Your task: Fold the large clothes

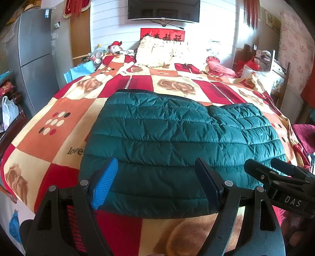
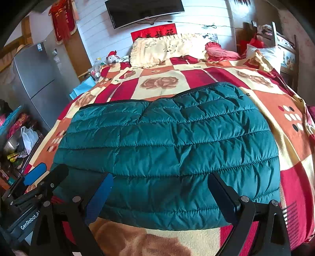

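Observation:
A dark teal quilted puffer jacket (image 1: 173, 141) lies folded into a flat rectangle on the bed; it also shows in the right wrist view (image 2: 167, 153). My left gripper (image 1: 157, 173) is open and empty, its fingers hovering over the jacket's near edge. My right gripper (image 2: 161, 189) is open and empty, also above the near edge. The right gripper (image 1: 275, 169) shows at the right of the left wrist view. The left gripper (image 2: 45, 173) shows at the left of the right wrist view.
The bed has a red, orange and cream patchwork blanket (image 1: 49, 134) with rose prints. Cream pillows (image 1: 163, 51) and a red cushion (image 1: 218, 65) lie at the head. A grey fridge (image 1: 35, 55) stands left, a TV (image 1: 163, 8) hangs on the wall.

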Demonstrator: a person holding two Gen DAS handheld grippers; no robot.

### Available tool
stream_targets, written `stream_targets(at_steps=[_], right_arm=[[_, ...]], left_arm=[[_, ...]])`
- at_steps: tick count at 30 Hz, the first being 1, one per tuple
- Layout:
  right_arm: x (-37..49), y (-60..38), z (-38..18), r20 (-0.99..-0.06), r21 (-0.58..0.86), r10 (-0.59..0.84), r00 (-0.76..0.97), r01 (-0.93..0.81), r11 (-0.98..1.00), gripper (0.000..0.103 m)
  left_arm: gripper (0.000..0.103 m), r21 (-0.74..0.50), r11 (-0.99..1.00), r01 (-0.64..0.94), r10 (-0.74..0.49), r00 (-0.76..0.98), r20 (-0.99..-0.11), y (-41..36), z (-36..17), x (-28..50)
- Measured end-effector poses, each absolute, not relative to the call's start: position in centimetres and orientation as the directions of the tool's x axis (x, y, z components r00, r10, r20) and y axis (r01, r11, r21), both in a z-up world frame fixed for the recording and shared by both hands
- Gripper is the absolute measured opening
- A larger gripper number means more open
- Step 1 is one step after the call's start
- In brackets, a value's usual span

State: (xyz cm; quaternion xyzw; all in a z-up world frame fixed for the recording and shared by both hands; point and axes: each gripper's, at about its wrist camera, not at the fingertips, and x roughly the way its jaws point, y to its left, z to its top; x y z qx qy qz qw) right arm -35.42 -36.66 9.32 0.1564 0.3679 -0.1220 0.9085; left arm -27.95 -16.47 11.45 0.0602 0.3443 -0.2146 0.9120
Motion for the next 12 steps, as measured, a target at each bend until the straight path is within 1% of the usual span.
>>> stream_targets(at_steps=[12], right_arm=[[-34.89, -36.5, 8.78, -0.712, 0.191, -0.104, 0.694, 0.334, 0.923, 0.096]], left_arm=[[0.081, -0.055, 0.894, 0.444, -0.369, 0.664, -0.651, -16.41, 11.1, -27.52]])
